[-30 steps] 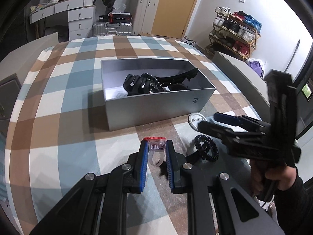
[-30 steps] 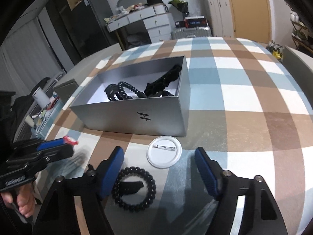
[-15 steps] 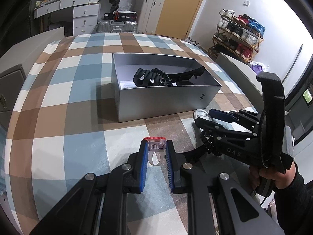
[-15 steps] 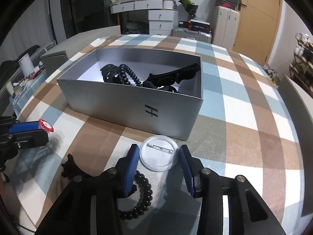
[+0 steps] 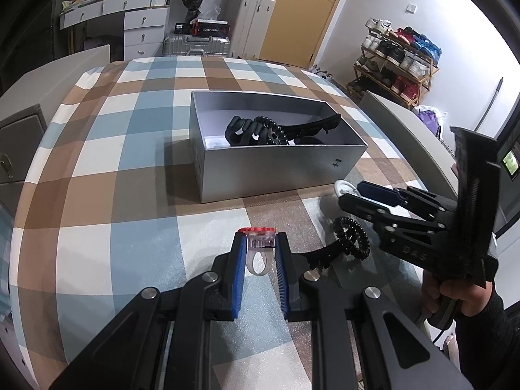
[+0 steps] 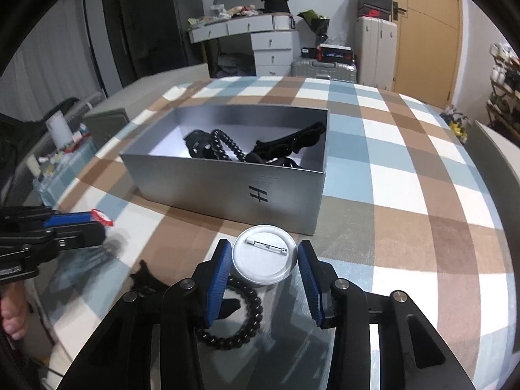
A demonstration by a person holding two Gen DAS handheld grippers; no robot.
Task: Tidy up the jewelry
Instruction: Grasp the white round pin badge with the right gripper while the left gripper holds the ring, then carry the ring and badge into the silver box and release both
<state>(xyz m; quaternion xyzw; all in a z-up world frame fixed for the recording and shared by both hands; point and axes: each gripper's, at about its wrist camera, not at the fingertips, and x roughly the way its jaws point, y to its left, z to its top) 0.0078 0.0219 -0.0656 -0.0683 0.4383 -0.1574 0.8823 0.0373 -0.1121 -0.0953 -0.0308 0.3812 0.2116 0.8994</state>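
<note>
Blue pads of right gripper (image 6: 264, 260), wide a second ago, now clamp round pin badge (image 6: 264, 261) at lower centre; left gripper (image 5: 260, 253) keeps plastic ring (image 5: 259, 253) pinched. Both ready for grey box (image 6: 227, 188).

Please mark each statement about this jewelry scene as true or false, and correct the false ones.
1. The left gripper holds a clear ring with a red top. True.
2. The silver box is empty. False: black hair accessories lie inside it.
3. The right gripper has its pads on either side of the round pin badge. True.
4. The badge lies with its printed face up. False: its back with the metal pin faces up.
5. A black coil bracelet lies on the plaid cloth outside the box. True.
6. The box has a lid on it. False: it is open at the top.
</note>
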